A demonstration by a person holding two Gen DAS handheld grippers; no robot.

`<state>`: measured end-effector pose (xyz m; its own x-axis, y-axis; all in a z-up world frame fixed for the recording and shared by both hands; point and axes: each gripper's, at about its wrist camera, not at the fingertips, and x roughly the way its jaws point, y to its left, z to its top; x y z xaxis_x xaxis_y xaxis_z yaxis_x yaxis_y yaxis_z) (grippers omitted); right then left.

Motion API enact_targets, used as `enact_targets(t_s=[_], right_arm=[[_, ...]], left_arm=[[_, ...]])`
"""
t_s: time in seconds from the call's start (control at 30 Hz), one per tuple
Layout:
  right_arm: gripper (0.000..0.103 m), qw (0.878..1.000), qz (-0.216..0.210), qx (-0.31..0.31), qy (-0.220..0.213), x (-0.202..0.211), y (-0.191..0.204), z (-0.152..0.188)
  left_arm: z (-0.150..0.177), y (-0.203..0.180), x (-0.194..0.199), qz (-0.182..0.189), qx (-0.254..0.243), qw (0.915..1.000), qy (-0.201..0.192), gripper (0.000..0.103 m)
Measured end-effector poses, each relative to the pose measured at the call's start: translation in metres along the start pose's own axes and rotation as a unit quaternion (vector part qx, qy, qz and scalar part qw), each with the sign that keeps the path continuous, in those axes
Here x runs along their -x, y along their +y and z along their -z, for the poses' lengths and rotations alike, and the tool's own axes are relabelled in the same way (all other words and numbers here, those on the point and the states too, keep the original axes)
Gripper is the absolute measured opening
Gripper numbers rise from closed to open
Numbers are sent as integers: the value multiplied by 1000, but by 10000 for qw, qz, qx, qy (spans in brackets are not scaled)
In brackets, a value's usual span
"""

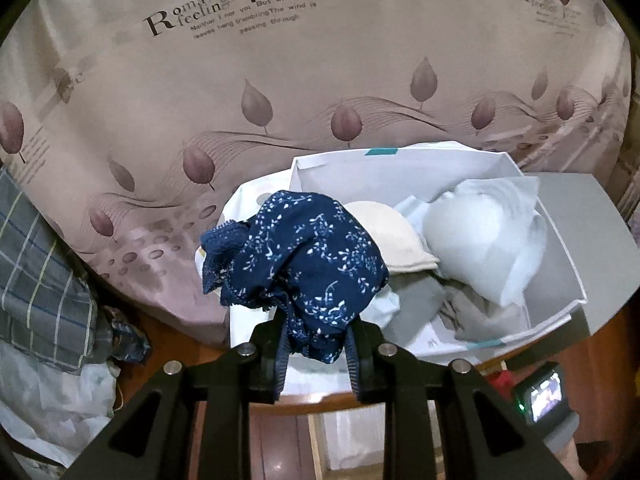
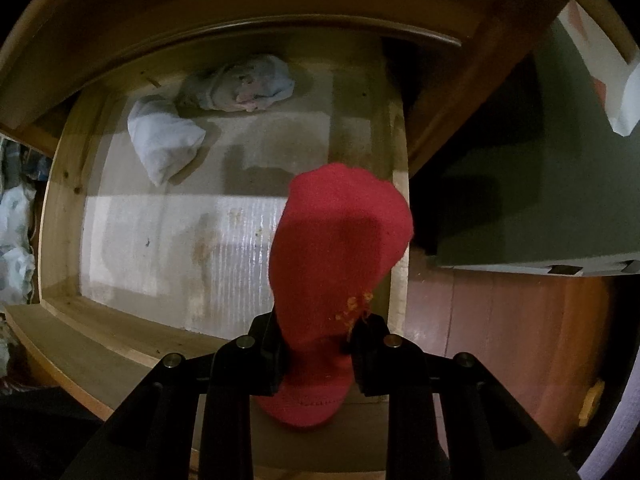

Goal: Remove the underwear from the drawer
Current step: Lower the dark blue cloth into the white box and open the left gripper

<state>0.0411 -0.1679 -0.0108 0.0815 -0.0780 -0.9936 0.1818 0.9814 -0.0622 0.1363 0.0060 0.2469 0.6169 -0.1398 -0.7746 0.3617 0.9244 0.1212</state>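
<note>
While the left tool [image 1: 316, 340] is clamped on a navy floral-print underwear [image 1: 308, 256], the garment hangs bunched above the near left corner of a white box [image 1: 560, 240] that holds pale folded garments [image 1: 484, 236]. Behind the box lies a bed with a leaf-print cover [image 1: 280, 80]. The right tool [image 2: 318, 344] is closed on a red garment [image 2: 336, 240] above the right edge of the open wooden drawer [image 2: 60, 208], where a white bundle [image 2: 164, 144] and a pale bundle [image 2: 240, 84] lie near its far left corner.
</note>
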Motion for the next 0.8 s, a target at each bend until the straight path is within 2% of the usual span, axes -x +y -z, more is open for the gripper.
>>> enact_targets(t_s=[0.17,0.43,0.8], right_arm=[[24,10000,-32,-7,16,-2,-2,0],[24,10000,-58,17,53,-2,-4,1],[24,9999,-85,16,91,-3,-5,1]], left_arm=[[-5,5,-25,28,74,9998,183,24],[-14,3,-60,-31,-77,9993,372,24],[-11,-6,-83,-164,-248,9984,486,27]])
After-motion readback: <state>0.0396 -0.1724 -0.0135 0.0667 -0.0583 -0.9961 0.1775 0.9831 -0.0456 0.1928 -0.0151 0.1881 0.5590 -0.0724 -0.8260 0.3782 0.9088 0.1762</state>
